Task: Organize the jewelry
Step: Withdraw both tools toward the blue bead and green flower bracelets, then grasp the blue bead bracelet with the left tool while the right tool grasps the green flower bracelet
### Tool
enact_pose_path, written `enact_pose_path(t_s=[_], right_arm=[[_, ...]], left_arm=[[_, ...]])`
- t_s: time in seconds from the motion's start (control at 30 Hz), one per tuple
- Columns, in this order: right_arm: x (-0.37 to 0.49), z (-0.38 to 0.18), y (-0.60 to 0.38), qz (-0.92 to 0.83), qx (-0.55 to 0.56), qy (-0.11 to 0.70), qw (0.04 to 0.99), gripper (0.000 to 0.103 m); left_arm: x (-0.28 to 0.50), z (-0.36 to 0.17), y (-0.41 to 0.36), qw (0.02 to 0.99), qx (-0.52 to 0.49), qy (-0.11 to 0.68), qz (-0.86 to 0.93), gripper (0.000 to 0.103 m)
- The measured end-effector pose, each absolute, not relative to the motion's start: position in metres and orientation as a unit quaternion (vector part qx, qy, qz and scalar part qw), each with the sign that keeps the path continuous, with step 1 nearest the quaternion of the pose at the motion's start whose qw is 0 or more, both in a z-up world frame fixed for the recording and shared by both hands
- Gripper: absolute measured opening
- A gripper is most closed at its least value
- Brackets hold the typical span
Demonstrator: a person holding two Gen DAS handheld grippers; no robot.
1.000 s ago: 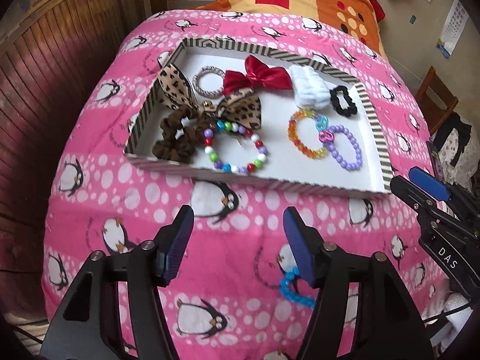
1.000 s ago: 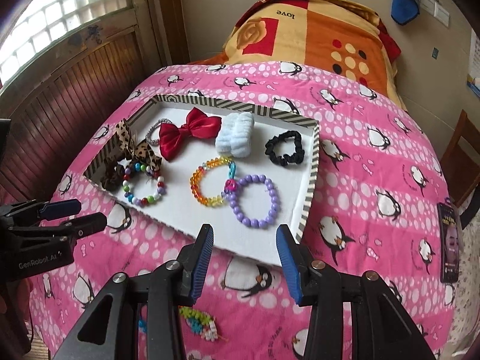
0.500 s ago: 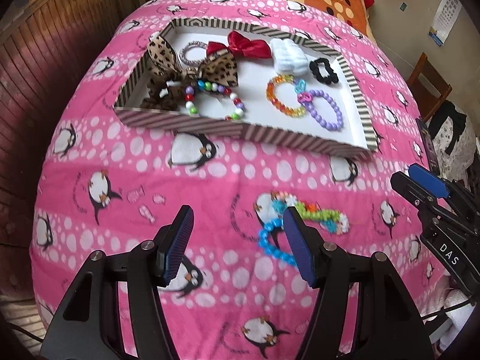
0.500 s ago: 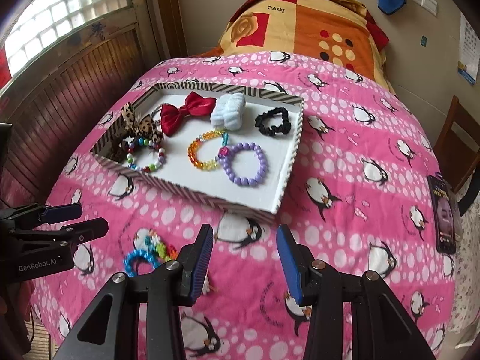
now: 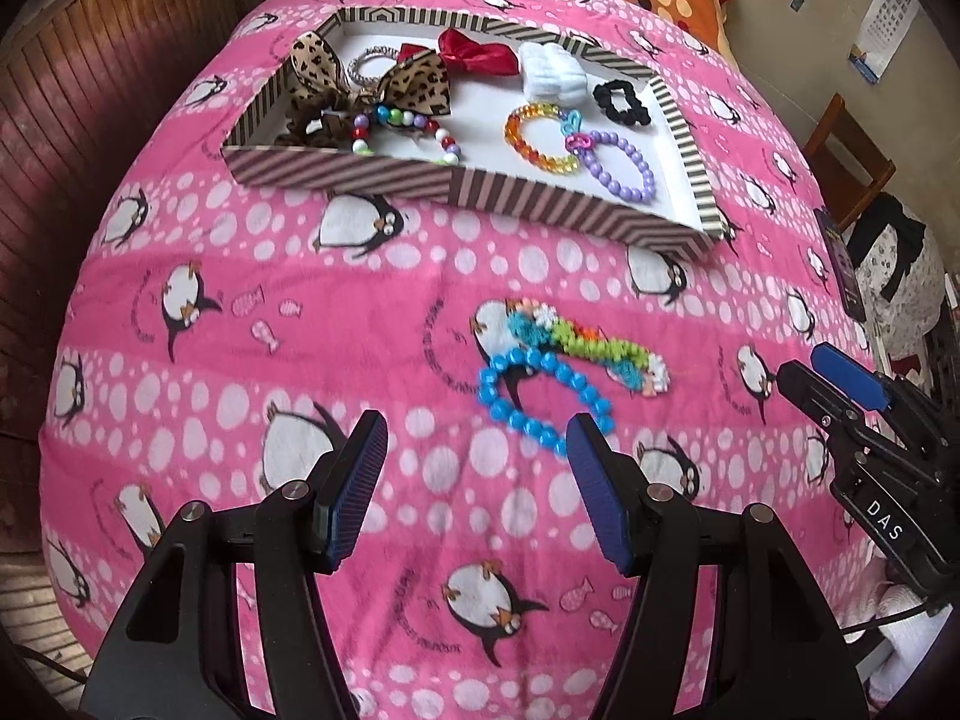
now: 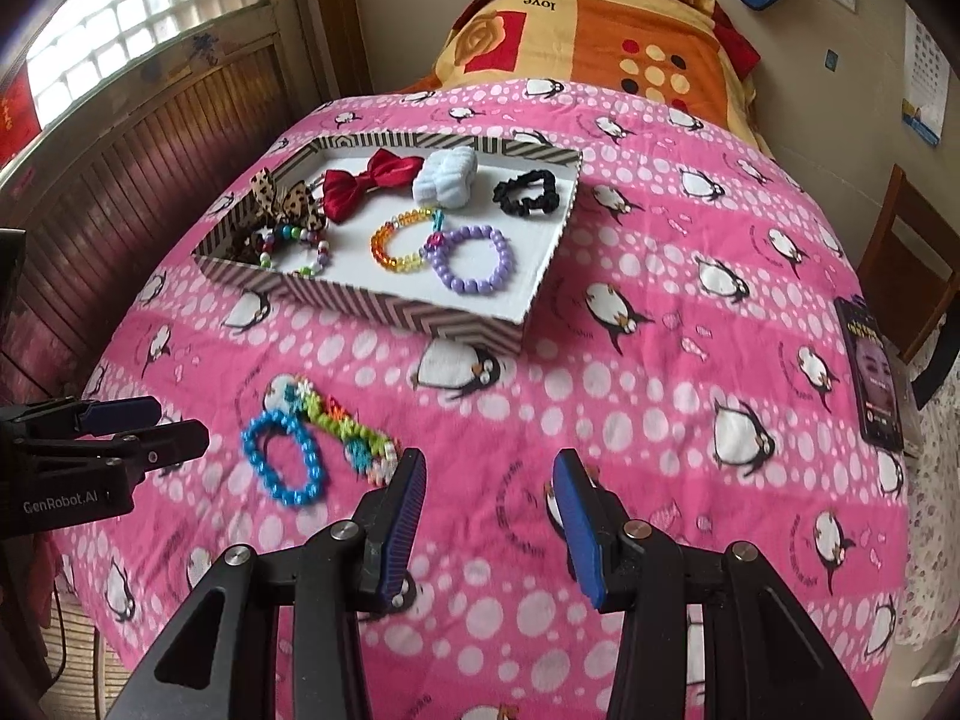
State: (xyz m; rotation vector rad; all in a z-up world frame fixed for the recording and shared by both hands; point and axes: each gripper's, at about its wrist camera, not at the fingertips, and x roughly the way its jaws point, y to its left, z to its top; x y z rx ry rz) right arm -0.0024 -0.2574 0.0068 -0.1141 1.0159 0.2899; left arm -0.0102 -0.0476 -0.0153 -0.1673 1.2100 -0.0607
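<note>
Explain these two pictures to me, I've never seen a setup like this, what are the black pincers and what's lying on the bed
There is no robot here: a person holds a two-fingered claw in each hand, and each claw carries a wide-angle camera looking along its fingers. One picture is from the left claw, the other from the right claw. Each also shows at the edge of the other's picture. Both stand open and hold nothing. Below is a pink penguin blanket. On it sits a striped tray with bracelets, bows and hair ties inside. Outside the tray, on the blanket, lie a blue bead bracelet and, touching it, a multicoloured woven band.
</note>
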Motion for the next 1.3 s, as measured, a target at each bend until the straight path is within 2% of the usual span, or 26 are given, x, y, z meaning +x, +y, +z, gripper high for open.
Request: enact_pose_path(t_s=[0.6, 0.97, 1.0, 1.03, 1.1, 1.13, 1.17, 1.3], right_arm=[[-0.018, -0.018, -0.267, 0.164, -0.037, 0.512, 0.843, 0.042], [-0.008, -0.022, -0.244, 0.182, -0.049, 0.513, 0.837, 0.042], [-0.006, -0.022, -0.242, 0.185, -0.049, 0.512, 0.837, 0.042], [-0.005, -0.022, -0.240, 0.187, -0.050, 0.512, 0.837, 0.042], [-0.002, -0.022, -0.235, 0.194, -0.056, 0.509, 0.837, 0.042], [0.000, -0.023, -0.234, 0.197, -0.058, 0.508, 0.836, 0.042], [0.002, -0.024, -0.231, 0.203, -0.060, 0.507, 0.836, 0.042], [0.011, -0.030, -0.221, 0.221, -0.066, 0.508, 0.830, 0.042]], left_arm=[[-0.016, -0.043, -0.040, 0.796, -0.128, 0.590, -0.032, 0.066], [0.014, -0.057, -0.049, 0.814, -0.085, 0.574, -0.001, 0.065], [0.017, -0.059, -0.051, 0.814, -0.076, 0.575, 0.000, 0.057], [0.019, -0.063, -0.053, 0.813, -0.069, 0.578, 0.000, 0.043], [0.022, -0.068, -0.054, 0.814, -0.057, 0.578, 0.002, 0.031], [0.022, -0.067, -0.053, 0.817, -0.056, 0.574, -0.001, 0.017], [0.023, -0.068, -0.053, 0.817, -0.053, 0.573, -0.007, 0.011], [0.024, -0.068, -0.047, 0.813, -0.058, 0.579, -0.021, 0.009]])
